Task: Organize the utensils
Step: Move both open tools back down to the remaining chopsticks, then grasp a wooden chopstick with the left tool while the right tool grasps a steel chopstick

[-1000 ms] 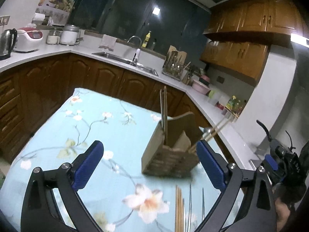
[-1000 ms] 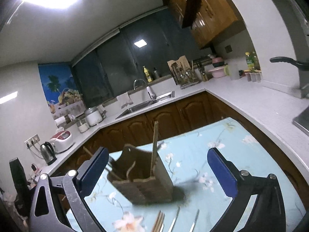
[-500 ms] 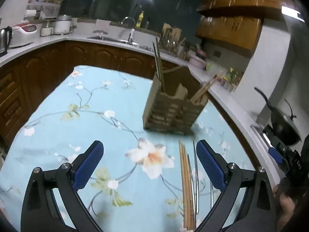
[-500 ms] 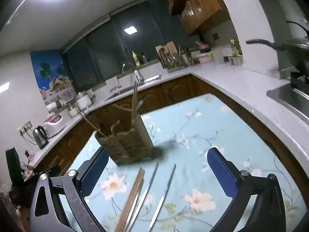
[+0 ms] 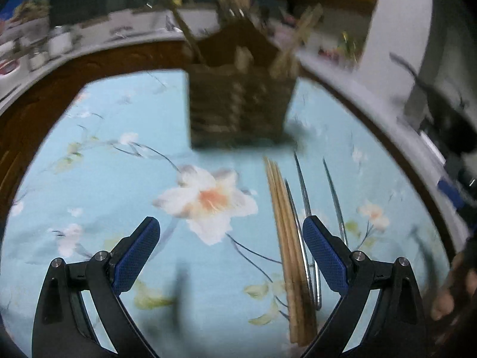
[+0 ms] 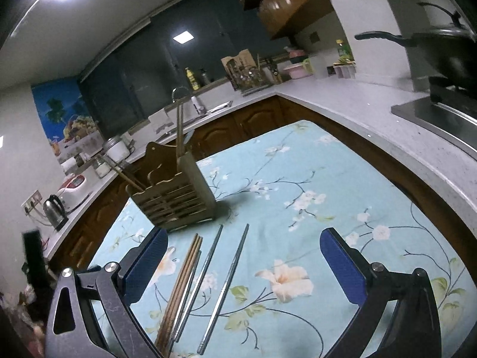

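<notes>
Two claws [image 5: 229, 244] [image 6: 243, 264] gaping, empty | floral tablecloth [image 6: 298, 179]: chopsticks [image 6: 182, 280], wooden holder [image 6: 176, 197] | dim kitchen

A floral tablecloth [image 6: 328, 185] is seen from above the right gripper [image 6: 243, 264], whose blue-padded fingers [image 6: 342, 268] are spread wide with nothing between them. Wooden chopsticks [image 6: 182, 280] and three metal ones [image 6: 226, 280] are laid side by side between the fingers, toward 7 o'clock. A wooden holder [image 6: 176, 197] with chopsticks inside is stood at 11 o'clock. A pan [image 6: 441, 47] is seen at 2 o'clock.
</notes>
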{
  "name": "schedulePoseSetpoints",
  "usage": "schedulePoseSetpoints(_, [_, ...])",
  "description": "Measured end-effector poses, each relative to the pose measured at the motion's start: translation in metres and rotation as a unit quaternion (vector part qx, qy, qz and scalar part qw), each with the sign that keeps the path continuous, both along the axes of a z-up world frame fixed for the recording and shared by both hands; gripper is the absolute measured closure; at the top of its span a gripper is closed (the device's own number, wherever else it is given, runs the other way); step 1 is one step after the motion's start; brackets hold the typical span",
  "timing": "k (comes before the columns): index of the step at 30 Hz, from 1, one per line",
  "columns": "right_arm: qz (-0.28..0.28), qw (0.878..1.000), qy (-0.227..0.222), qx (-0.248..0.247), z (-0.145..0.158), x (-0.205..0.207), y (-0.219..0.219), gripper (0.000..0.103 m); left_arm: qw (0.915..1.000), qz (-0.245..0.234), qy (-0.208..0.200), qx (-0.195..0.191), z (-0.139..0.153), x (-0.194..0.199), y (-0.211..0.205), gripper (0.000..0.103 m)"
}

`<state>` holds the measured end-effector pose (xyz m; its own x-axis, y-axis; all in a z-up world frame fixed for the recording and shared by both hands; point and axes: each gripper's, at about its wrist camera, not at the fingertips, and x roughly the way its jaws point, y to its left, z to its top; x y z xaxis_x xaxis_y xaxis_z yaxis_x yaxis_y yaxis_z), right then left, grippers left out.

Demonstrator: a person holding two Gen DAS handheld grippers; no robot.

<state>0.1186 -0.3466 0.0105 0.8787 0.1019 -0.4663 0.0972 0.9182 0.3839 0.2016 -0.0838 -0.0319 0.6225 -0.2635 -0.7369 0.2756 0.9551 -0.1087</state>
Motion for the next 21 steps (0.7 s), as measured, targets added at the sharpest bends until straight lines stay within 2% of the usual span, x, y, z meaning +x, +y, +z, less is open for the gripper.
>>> schedulePoseSetpoints(8, [-0.013, 1.0, 0.014, 0.016, -0.008, 0.005, -0.01, 0.0, 0.9955, -0.019, 0.051, 0.077, -0.047, 0.026, -0.048, 0.009])
schedulePoseSetpoints(12, [-0.011, 0.999, 0.026, 0.025, -0.014, 0.013, -0.009, 0.0, 0.9971, 0.008, 0.056, 0.051, -0.049, 0.029, -0.033, 0.006])
schedulePoseSetpoints(18, [0.008, 0.999, 0.031, 0.02, -0.019, 0.024, 0.003, 0.0, 0.9951, 0.061, 0.063, 0.044, -0.046, 0.003, 0.021, 0.007])
schedulePoseSetpoints(21, [0.019, 0.999, 0.036, 0.021, -0.024, 0.032, 0.01, 0.0, 0.995, 0.061, 0.078, 0.001, -0.04, -0.005, 0.042, 0.008])
